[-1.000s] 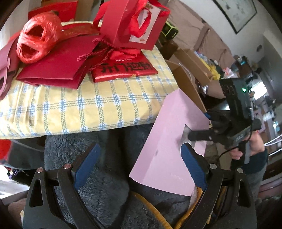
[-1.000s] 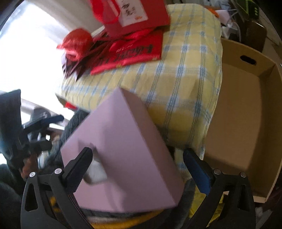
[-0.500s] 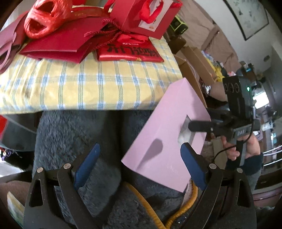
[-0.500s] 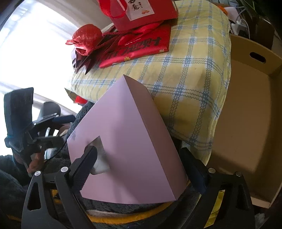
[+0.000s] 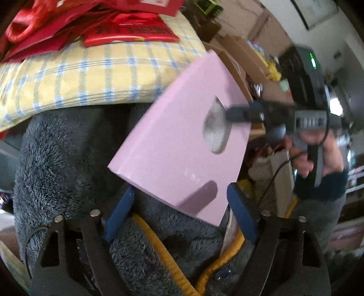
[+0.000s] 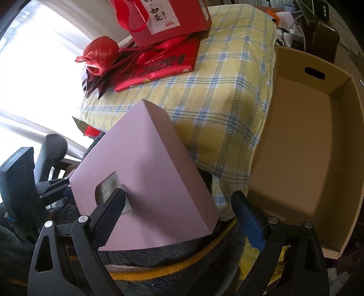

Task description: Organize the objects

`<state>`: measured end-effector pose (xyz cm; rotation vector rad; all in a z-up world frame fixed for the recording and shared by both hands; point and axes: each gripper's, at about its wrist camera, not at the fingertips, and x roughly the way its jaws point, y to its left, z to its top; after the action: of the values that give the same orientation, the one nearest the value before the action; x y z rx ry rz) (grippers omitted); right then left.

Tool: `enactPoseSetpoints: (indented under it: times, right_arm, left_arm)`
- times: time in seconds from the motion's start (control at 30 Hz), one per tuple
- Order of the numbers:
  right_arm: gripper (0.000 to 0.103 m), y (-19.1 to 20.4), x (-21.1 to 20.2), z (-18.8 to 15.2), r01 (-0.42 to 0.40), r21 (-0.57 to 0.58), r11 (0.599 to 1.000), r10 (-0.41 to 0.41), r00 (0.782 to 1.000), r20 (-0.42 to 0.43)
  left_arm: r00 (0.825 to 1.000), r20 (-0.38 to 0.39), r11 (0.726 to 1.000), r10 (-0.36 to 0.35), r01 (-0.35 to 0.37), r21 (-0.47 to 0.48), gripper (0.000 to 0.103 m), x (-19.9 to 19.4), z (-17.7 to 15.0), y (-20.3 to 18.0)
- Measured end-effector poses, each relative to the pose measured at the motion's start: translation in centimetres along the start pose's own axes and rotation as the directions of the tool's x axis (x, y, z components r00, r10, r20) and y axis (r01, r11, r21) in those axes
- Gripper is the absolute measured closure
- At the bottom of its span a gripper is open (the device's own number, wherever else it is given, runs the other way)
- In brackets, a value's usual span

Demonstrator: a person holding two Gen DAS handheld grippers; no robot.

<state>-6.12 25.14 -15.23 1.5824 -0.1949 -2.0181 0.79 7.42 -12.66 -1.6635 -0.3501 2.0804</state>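
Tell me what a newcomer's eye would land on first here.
The pink box tilted in the foreground, between both grippers' fingers. Behind it, red gift bags piled on a yellow checked cushion. To the right, an open cardboard box.

The box (image 5: 182, 145) is plain pale pink with faint white lettering. The cushion (image 6: 227, 95) has a yellow ground checked in blue and white. The gift bag (image 6: 163, 20), flat packet (image 6: 157, 66) and ribbon ball (image 6: 100, 54) are red. The carton (image 6: 302, 154) is brown, and the fleece (image 5: 63, 159) is grey-blue.
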Motion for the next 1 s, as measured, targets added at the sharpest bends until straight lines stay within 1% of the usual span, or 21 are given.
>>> enactPoseSetpoints:
  times: [0.03,0.07,0.13,0.17,0.23,0.3,0.33,0.4,0.5,0.6,0.7,0.8,0.87,0.9,0.93,0.97,1.0]
  right_arm:
    - [0.008,0.0,0.0,-0.1,0.0,-0.004,1.0,0.0,1.0,-0.002]
    - [0.008,0.1,0.1,-0.1,-0.003,-0.008,1.0,0.003,1.0,-0.006]
    - [0.008,0.3,0.4,-0.1,-0.007,-0.015,1.0,0.007,1.0,-0.012]
    - [0.009,0.7,0.6,0.0,-0.013,-0.024,1.0,0.013,1.0,-0.012]
    - [0.009,1.3,0.7,0.1,0.005,-0.035,0.999,-0.005,1.0,-0.003]
    - [0.012,2.2,1.2,0.4,0.037,-0.046,0.998,-0.037,0.999,-0.002]
    - [0.016,2.6,1.5,0.5,0.051,-0.054,0.997,-0.051,0.999,-0.001]
    - [0.018,3.3,2.3,0.8,0.06,-0.065,0.996,-0.061,0.998,-0.007]
    - [0.027,4.0,3.3,1.0,0.075,-0.076,0.994,-0.076,0.997,-0.01]
    - [0.034,4.4,3.2,1.3,0.07,-0.066,0.995,-0.069,0.997,0.023]
    - [0.034,5.0,2.2,1.7,0.078,-0.061,0.995,-0.073,0.994,0.078]
    - [0.035,5.7,0.8,1.9,0.118,-0.066,0.991,-0.109,0.986,0.128]
    - [0.035,6.1,-0.4,1.9,0.152,-0.07,0.986,-0.138,0.976,0.171]
    - [0.035,6.0,-0.8,2.0,0.16,-0.066,0.985,-0.146,0.971,0.188]
    - [0.033,6.1,-0.9,2.4,0.163,-0.057,0.985,-0.149,0.967,0.205]
    - [0.032,5.7,-1.0,2.5,0.163,-0.028,0.986,-0.151,0.959,0.24]
    - [0.031,5.2,-0.8,2.9,0.162,0.003,0.987,-0.157,0.953,0.261]
  left_arm:
    - [1.0,0.017,1.0,-0.002,0.002,-0.019,0.035,-0.4,0.2,0.4]
    - [0.999,0.041,1.0,-0.006,0.008,-0.03,0.038,-0.9,0.5,0.8]
    - [0.997,0.075,0.999,-0.007,0.01,-0.031,0.051,-1.8,0.9,1.1]
    - [0.995,0.099,1.0,0.005,-0.003,-0.026,0.052,-2.3,1.2,1.1]
    - [0.988,0.155,1.0,0.023,-0.02,-0.021,0.053,-3.4,1.4,1.2]
    - [0.977,0.21,0.999,0.048,-0.044,-0.02,0.053,-4.4,1.7,1.3]
    - [0.97,0.234,0.998,0.067,-0.065,-0.018,0.053,-4.7,1.9,1.0]
    - [0.955,0.278,0.995,0.102,-0.101,-0.018,0.052,-5.4,2.5,1.2]
    - [0.942,0.319,0.994,0.108,-0.098,-0.047,0.052,-6.2,3.0,2.2]
    - [0.924,0.367,0.994,0.109,-0.098,-0.048,0.052,-6.5,3.3,2.3]
    - [0.915,0.388,0.994,0.113,-0.103,-0.047,0.052,-6.6,4.3,2.2]
    - [0.914,0.391,0.994,0.112,-0.107,-0.033,0.052,-6.6,4.9,2.0]
    - [0.917,0.384,0.994,0.105,-0.106,-0.019,0.05,-6.3,5.5,1.7]
    - [0.927,0.366,0.996,0.087,-0.093,0.0,0.045,-6.1,5.7,1.7]
    - [0.938,0.339,0.997,0.074,-0.081,0.004,0.044,-5.6,6.2,1.7]
    - [0.946,0.317,0.998,0.066,-0.068,-0.004,0.044,-5.2,6.6,2.1]
    - [0.949,0.308,0.998,0.061,-0.059,-0.016,0.044,-4.9,7.2,2.3]
